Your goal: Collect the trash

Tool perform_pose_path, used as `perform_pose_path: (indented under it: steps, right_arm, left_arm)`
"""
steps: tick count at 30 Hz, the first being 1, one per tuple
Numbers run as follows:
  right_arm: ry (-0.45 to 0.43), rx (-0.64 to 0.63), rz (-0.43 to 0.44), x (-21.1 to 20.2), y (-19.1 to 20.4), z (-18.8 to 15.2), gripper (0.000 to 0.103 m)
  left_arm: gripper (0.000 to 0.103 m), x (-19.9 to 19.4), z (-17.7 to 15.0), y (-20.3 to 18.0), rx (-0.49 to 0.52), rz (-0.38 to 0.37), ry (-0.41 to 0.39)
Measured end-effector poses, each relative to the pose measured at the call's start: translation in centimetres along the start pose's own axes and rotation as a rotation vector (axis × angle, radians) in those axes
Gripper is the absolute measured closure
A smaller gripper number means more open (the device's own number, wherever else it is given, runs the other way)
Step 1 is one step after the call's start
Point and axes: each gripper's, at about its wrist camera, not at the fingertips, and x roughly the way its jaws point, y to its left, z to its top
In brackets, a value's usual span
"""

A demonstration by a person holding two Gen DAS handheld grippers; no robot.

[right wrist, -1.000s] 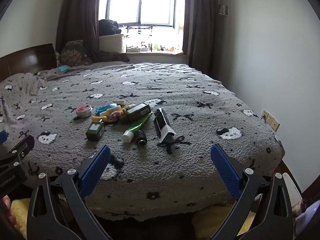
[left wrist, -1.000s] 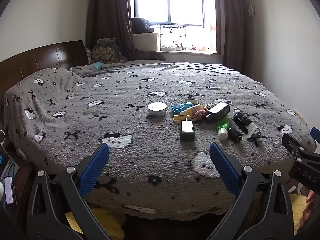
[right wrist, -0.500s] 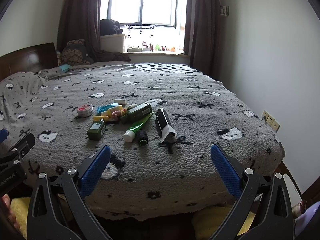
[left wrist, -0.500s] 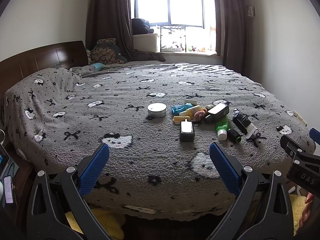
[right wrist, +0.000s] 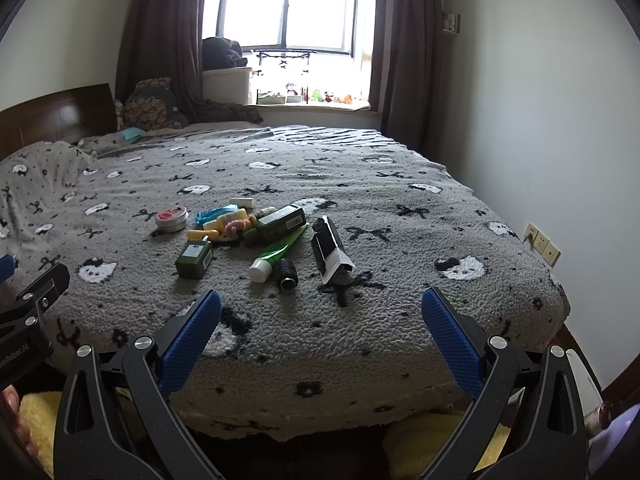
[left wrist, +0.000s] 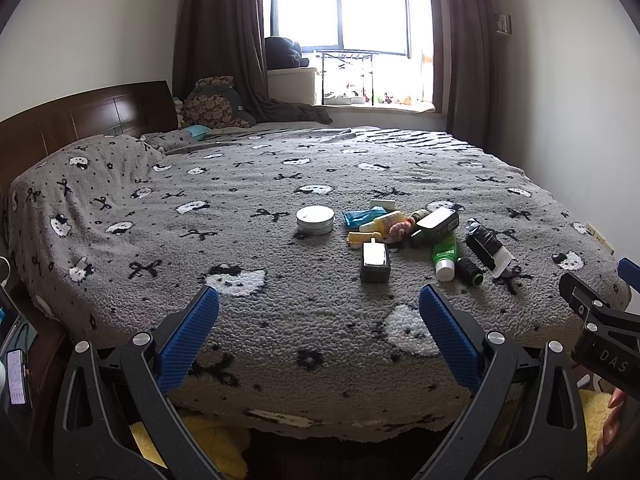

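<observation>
On the bed (left wrist: 280,320), covered by a grey fleece blanket with cat faces and bows, the trash sits in one loose cluster right of centre: round tin (left wrist: 315,220) on the left edge, blue packet (left wrist: 362,217) and yellow bottle (left wrist: 386,221) just beside it, a dark green box (left wrist: 375,262) nearest the foot, a second dark box (left wrist: 436,222) leaning over a green tube (left wrist: 444,254) with white cap, a small black spool (left wrist: 470,271) touching the tube's cap end, and a black carton (left wrist: 488,250) with white flap furthest right. Nothing lies between either gripper and the pile, only bare blanket. Left gripper (left wrist: 319,344) hovers low at the foot edge, level, jaws wide apart, holding nothing, aimed slightly left of the cluster. Right gripper (right wrist: 320,340) sits in the same pose beside it, jaws wide apart, empty, pile ahead and to its left. Window (left wrist: 340,4), dark curtains and wooden headboard (left wrist: 80,120) sit behind. Left wrist view shows a phone (left wrist: 16,376) at far left and the tin's plain pale lid; right wrist view shows the tin (right wrist: 172,218) with a pink label, wall sockets (right wrist: 542,242) on the right wall, and the carton's open flap. Each view catches the other gripper's black frame at its edge. Yellow fabric (right wrist: 420,440) shows below the bed edge.
</observation>
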Motion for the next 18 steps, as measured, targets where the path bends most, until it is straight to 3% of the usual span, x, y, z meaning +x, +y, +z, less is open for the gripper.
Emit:
perform_pose_path:
  steps: [18]
  right_arm:
    - [-0.039, 0.038, 0.016, -0.39, -0.89, 0.15, 0.003]
  left_arm:
    - [0.008, -0.28, -0.11, -0.01, -0.005, 0.0, -0.007]
